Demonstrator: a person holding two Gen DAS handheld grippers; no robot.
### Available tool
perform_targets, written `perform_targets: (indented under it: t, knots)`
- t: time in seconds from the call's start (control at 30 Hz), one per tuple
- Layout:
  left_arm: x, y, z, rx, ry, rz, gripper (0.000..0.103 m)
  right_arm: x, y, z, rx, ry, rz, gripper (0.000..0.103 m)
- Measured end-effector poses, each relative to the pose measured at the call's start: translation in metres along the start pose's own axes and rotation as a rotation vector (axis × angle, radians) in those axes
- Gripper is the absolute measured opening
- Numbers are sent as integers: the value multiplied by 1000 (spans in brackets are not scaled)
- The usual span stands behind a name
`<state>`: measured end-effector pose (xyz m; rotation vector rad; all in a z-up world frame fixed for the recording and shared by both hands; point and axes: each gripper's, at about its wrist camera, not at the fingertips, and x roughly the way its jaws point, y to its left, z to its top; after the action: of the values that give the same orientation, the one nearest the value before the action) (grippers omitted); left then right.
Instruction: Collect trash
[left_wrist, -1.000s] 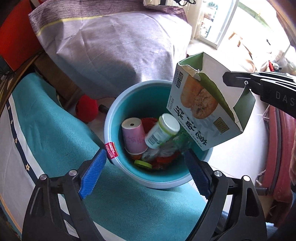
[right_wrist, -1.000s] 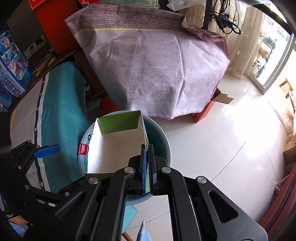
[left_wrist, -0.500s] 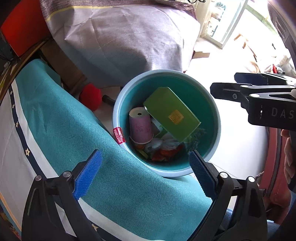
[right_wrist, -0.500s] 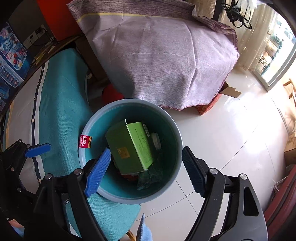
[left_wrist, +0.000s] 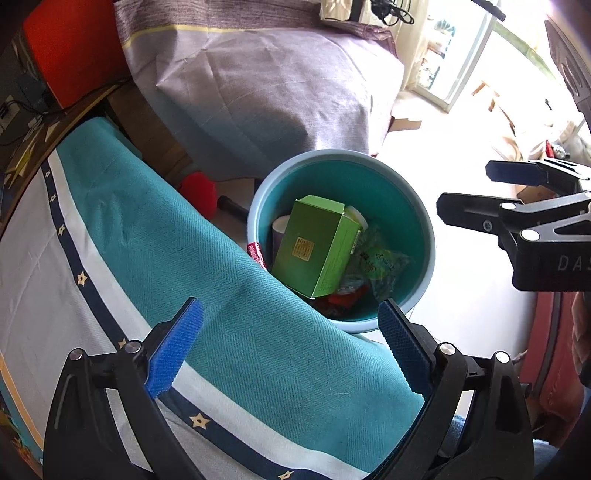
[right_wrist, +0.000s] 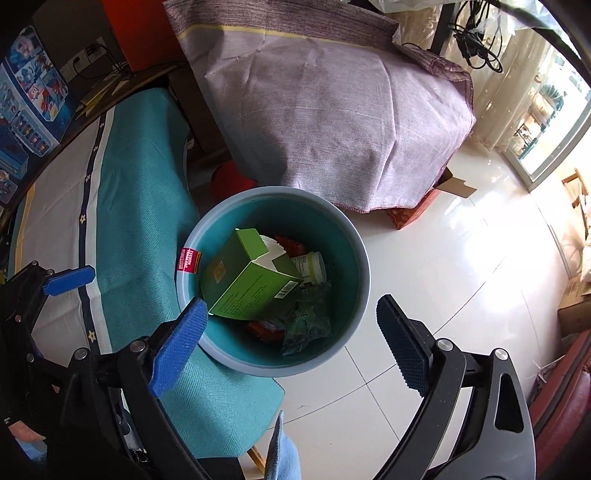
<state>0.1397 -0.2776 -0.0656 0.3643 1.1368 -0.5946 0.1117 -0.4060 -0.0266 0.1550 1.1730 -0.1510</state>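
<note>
The green box (right_wrist: 251, 280) lies tilted inside the blue bin (right_wrist: 354, 236), on top of a bottle (right_wrist: 312, 267), a green wrapper (right_wrist: 306, 325) and other trash. The right claw (right_wrist: 291, 332) has just been opening (nothing between its jaws) and hangs wide above the bin. The left claw (left_wrist: 291, 350) also stands wide and empty, over the edge of the teal cloth (left_wrist: 229, 295) just beside the bin.

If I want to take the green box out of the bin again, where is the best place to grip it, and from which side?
Probably from above, at the raised open end of the green box. It lies tilted on the other trash in the blue bin, with that end highest and the flaps apart. One finger inside the opening and one outside would pinch a single wall; the bin wall hampers any sideways approach.
</note>
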Motion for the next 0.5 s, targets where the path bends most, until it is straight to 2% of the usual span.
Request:
perform_targets:
  t: [0.27,0.5]
  knots:
    - [-36,22,-24,-85,-55,11,95,-31,25,-20,-65,-31,22,94]
    - [-80,36,-56,-124,-111,90,99,-69,50,-43,-115,-89,64,96]
